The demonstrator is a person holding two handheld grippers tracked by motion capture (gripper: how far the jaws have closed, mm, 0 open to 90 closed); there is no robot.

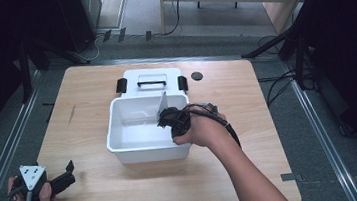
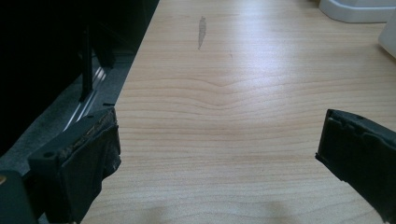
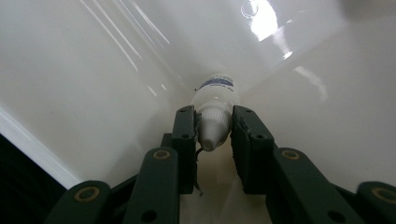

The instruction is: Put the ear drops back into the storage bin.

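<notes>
Pinched between the pads of the right claw (image 3: 214,126) is the ribbed white cap of a small white dropper bottle (image 3: 215,95), whose body with its blue-banded label points away from the claw toward the bottom corner of a white plastic bin (image 1: 121,146). The bottle is seen low inside the bin, close to where the floor meets a wall; whether it already touches the floor cannot be told. In the high view the right claw (image 1: 168,117) is reached down over the bin's right rim, next to a thin upright divider (image 1: 163,105) that splits the bin into a large left compartment and a narrower right one. The step in hand is judged to be either the setting down or the lifting out of the bottle; which of the two cannot be read from the grip alone. For a release, the bottle would need to be lowered until it rests, then the pads spread; for a lift, a straight rise clear of the divider and rim is called for. Behind the bin lies its white lid (image 1: 151,78) with a black handle, and a small dark disc (image 1: 196,76) is seen beyond it. The left claw (image 1: 66,173) is held spread and empty over the near left corner of the desk (image 1: 101,199), well apart from the bin.
</notes>
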